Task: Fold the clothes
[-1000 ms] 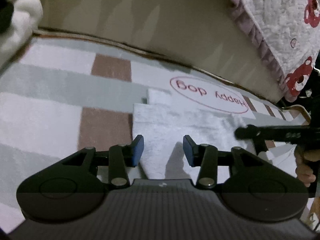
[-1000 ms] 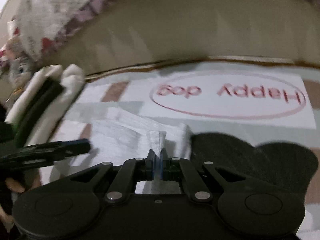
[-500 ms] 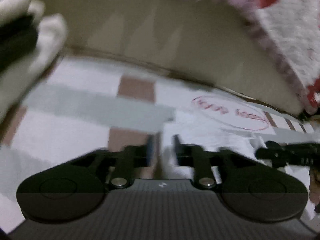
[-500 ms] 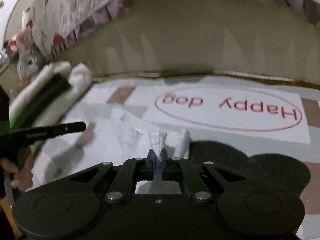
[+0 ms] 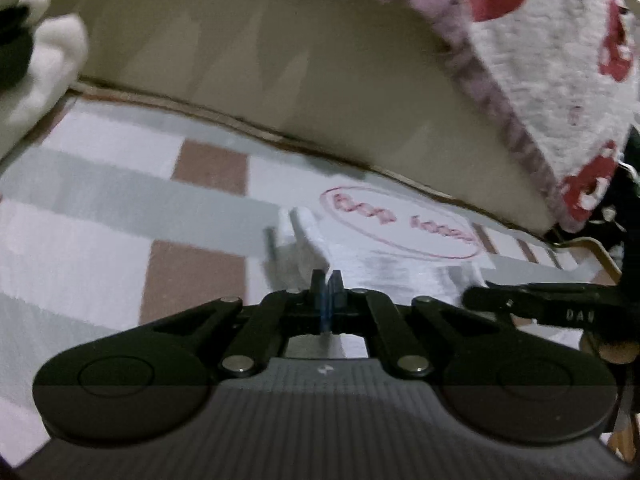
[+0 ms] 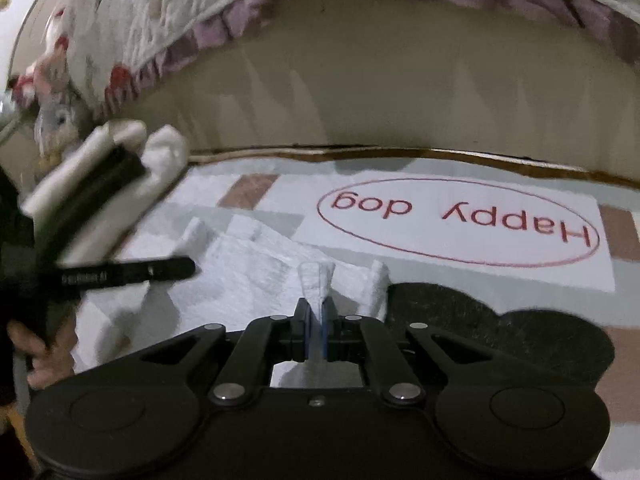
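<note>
The white garment (image 6: pixel 256 276) lies spread on the patterned rug (image 6: pixel 460 280), at about 10 o'clock from the right gripper (image 6: pixel 316 320) and just short of the red "Happy dog" oval (image 6: pixel 456 224) at 1 o'clock. That gripper's jaws are closed on a pinched peak of the white cloth, which stands up between the blue pads. In the left wrist view the left gripper (image 5: pixel 327 296) has its jaws pressed together too, with white fabric showing right behind and ahead of them; it looks to be clamped on the near edge, though blur leaves that less certain. With both near corners seemingly held, the step in hand is probably carrying this edge over toward 12 o'clock to lay a fold. To do it well, lift both grips together and level, keep the edge taut between them so it does not sag or twist, and lay it flat and square onto the far edge before either grip lets go. The folded stack (image 6: pixel 104 184) at 10 o'clock sits close, so the left side should avoid brushing it.
</note>
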Demonstrator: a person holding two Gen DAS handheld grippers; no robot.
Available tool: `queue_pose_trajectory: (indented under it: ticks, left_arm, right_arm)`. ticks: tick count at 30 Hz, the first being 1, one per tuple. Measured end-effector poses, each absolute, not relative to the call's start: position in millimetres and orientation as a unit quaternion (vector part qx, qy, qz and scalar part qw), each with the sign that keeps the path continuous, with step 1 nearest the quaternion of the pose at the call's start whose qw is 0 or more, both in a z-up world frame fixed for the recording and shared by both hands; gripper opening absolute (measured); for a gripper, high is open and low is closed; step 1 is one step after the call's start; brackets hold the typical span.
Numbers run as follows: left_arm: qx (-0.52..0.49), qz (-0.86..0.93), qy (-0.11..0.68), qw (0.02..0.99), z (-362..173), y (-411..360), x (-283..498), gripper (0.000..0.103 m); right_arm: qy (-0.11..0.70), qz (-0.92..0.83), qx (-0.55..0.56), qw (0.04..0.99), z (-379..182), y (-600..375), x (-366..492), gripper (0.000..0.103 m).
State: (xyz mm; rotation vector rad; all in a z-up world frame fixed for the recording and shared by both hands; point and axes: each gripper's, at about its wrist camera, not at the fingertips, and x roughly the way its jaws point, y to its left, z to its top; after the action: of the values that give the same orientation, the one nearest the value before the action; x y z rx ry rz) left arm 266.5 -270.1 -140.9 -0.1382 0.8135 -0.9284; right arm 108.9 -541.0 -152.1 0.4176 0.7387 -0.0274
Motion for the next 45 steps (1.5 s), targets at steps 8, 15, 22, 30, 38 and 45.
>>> queue_pose_trajectory:
  ticks: [8, 15, 22, 30, 38, 45]
  left_arm:
    - [-0.065, -0.405, 0.328, 0.851, -114.9, -269.4, 269.3, 0.001]
    - [-0.031, -0.387, 0.315, 0.866, -120.4, -282.3, 271.4, 0.001]
    - [0.073, -0.368, 0.339, 0.862, -155.0, -316.7, 275.0, 0.001]
    - [0.096, -0.347, 0.352, 0.864, -163.1, -320.7, 273.5, 0.001]
    - [0.107, -0.339, 0.357, 0.864, -163.8, -326.7, 271.6, 0.001]
    - [0.115, -0.336, 0.357, 0.864, -163.7, -329.1, 270.5, 0.001]
  right_arm:
    - [0.333, -0.022, 0.234, 0.913, -136.1, -541.2, 108.4, 0.005]
    - [0.314, -0.04, 0.252, 0.915, -143.6, -559.0, 106.3, 0.005]
    - [0.358, -0.041, 0.222, 0.906, -140.3, -590.5, 92.4, 0.021]
    - [0.442, -0.148, 0.154, 0.871, -134.4, -672.7, -36.2, 0.045]
    - [0.466, -0.173, 0.079, 0.864, -151.9, -675.8, -114.4, 0.047]
    - [0.479, -0.114, 0.038, 0.869, -170.4, -663.4, -90.3, 0.056]
